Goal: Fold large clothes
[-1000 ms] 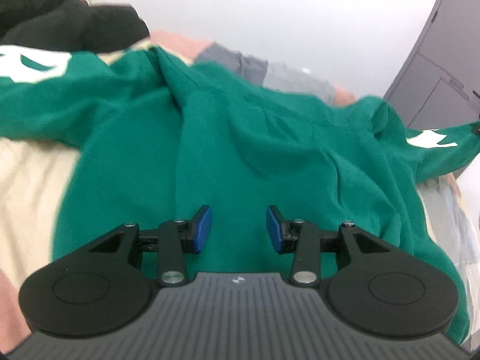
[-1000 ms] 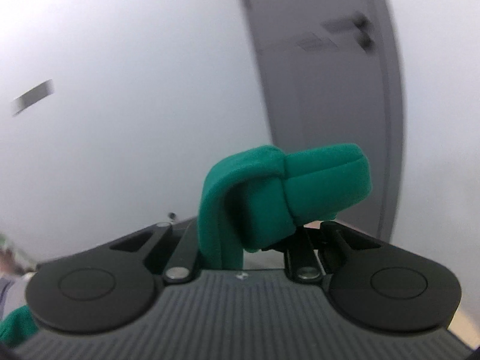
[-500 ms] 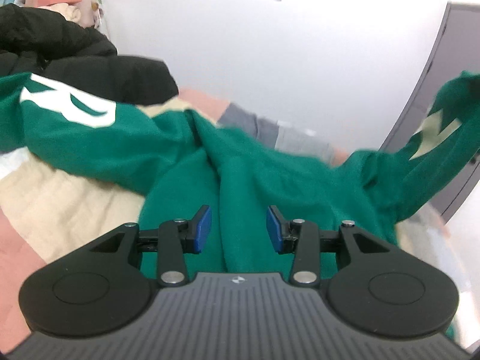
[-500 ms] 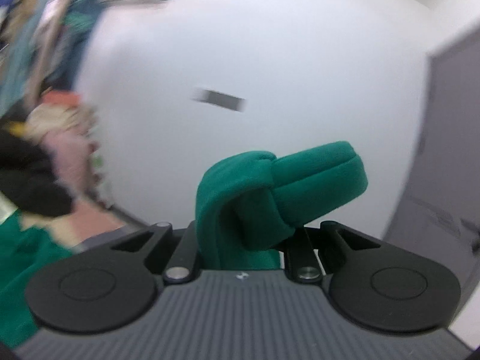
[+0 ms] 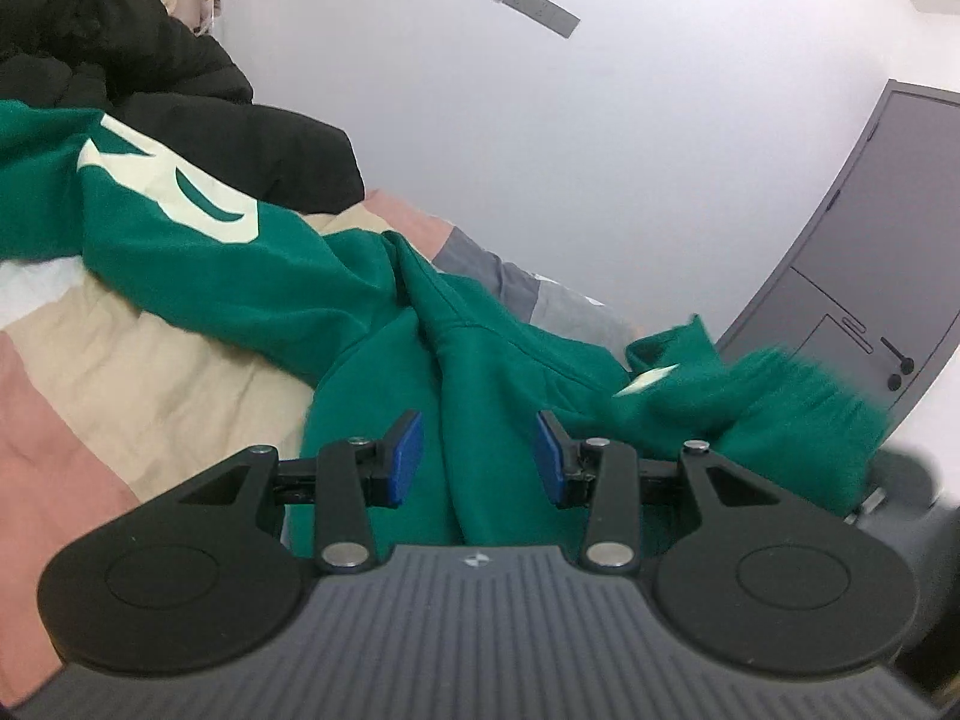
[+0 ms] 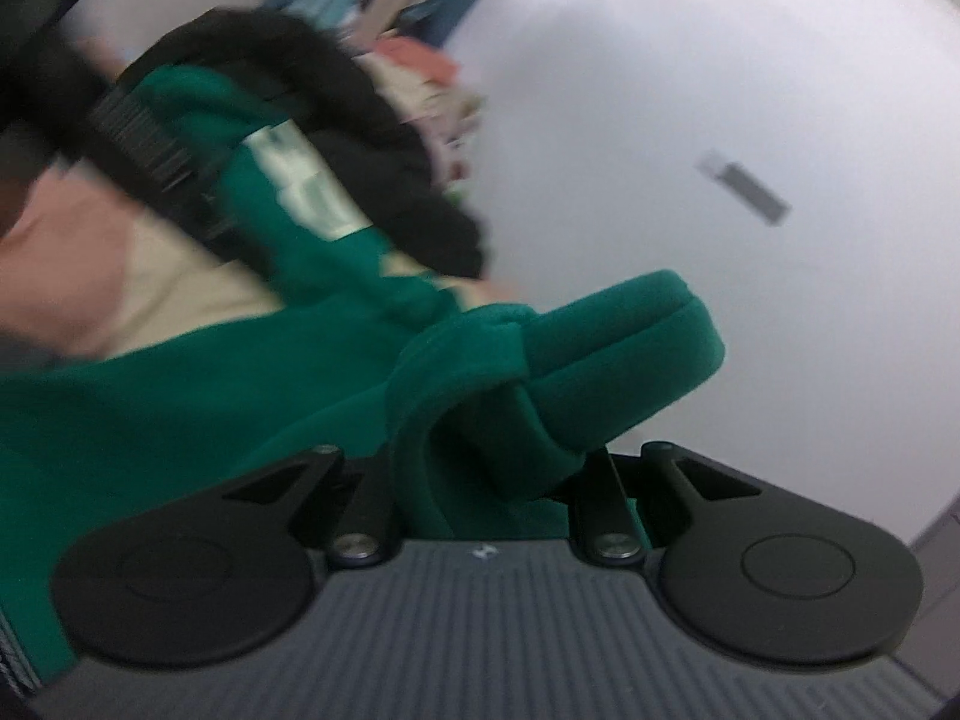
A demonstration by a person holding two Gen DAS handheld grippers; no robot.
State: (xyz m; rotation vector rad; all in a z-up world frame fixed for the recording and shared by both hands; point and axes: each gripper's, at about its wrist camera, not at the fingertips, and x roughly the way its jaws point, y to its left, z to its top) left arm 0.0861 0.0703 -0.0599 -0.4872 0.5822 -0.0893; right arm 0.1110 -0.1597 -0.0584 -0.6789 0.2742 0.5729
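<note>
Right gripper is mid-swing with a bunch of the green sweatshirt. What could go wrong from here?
1. The right gripper is clamped on a thick bunched wad of the green sweatshirt, not a flat edge; the fold may land lumpy or the wad may slip out.
2. The left gripper is open and holds nothing, so the sweatshirt body could drag across the blanket.
3. The black jacket lies against the sweatshirt and might get caught in the fold.
</note>
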